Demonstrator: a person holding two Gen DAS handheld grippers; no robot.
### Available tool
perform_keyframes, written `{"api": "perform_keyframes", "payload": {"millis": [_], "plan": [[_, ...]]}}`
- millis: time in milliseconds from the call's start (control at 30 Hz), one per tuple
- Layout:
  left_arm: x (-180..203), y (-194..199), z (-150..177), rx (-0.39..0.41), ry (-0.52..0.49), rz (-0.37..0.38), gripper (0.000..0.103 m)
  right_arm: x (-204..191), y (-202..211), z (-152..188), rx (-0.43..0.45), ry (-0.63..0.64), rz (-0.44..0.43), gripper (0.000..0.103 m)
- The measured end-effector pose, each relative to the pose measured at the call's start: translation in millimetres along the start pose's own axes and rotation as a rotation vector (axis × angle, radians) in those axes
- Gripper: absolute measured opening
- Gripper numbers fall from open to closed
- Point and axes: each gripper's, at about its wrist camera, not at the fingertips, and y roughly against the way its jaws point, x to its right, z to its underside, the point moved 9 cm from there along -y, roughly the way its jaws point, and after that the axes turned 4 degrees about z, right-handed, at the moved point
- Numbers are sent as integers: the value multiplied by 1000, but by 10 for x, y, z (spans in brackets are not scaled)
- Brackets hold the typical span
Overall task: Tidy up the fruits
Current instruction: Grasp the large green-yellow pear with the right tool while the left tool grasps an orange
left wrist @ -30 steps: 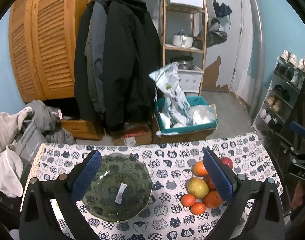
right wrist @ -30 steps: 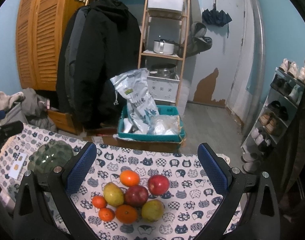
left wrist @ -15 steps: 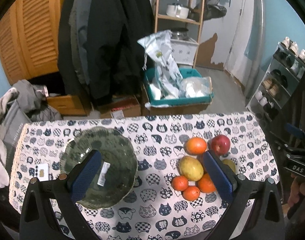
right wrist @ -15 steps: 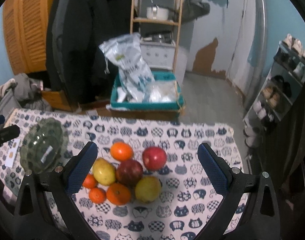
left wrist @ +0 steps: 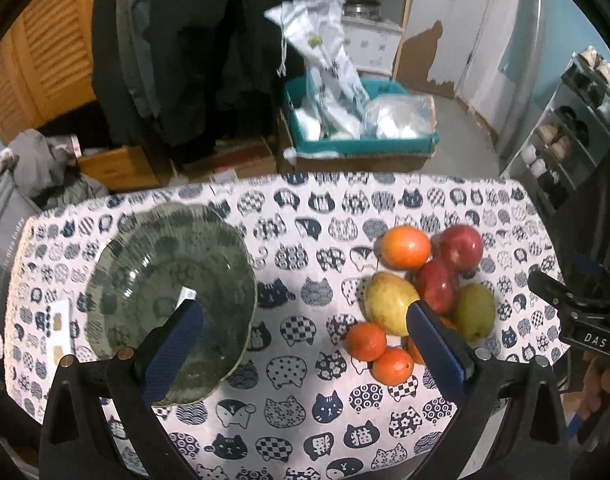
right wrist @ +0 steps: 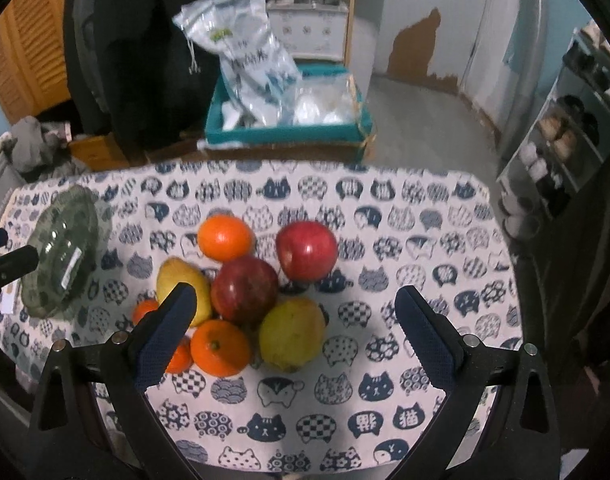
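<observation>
A pile of fruit lies on the cat-print tablecloth [right wrist: 345,420]: two red apples [right wrist: 307,250], a darker one [right wrist: 244,289], yellow-green pears [right wrist: 292,334] [right wrist: 183,286], and several oranges [right wrist: 224,237]. A green glass bowl [left wrist: 169,292] sits empty at the left, seen also as the bowl [right wrist: 63,258] in the right wrist view. My left gripper [left wrist: 305,320] hangs open above the cloth between bowl and fruit pile [left wrist: 421,284]. My right gripper [right wrist: 295,306] is wide apart over the pile, jaws just starting to close, pads touching nothing.
A white card [left wrist: 59,330] lies left of the bowl. Beyond the table's far edge stand a teal box [right wrist: 289,132] with plastic bags, hanging dark coats [left wrist: 193,40], and a shoe rack [left wrist: 577,120] at right. A hand [left wrist: 605,376] holds the other gripper at the right edge.
Both grippers have sunk toward the table and tipped downward; bowl and fruit now look larger and closer. The fruit and bowl have not moved.
</observation>
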Motion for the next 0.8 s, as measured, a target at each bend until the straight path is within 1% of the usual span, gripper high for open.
{"api": "perform_keyframes", "payload": {"millis": [133,300,400,633,733,800], "plan": [[29,-209,107,-58,5,6,102,22,-228,105,-60,-5,2,97],[84,-494,223,-132,11,15,102,94,-584,327,-166,-10,15,94],[138,-639,281,-166,9,21,102,103,-762,445,-225,-18,1,90],[261,-907,451,-241,-16,32,102,73,-984,559,-291,-36,-32,90],[298,-997,523,-271,-20,40,95,52,-1043,586,-308,-33,-39,89],[311,-1064,570,-294,-15,48,93,49,-1093,607,-321,-32,-36,86]]}}
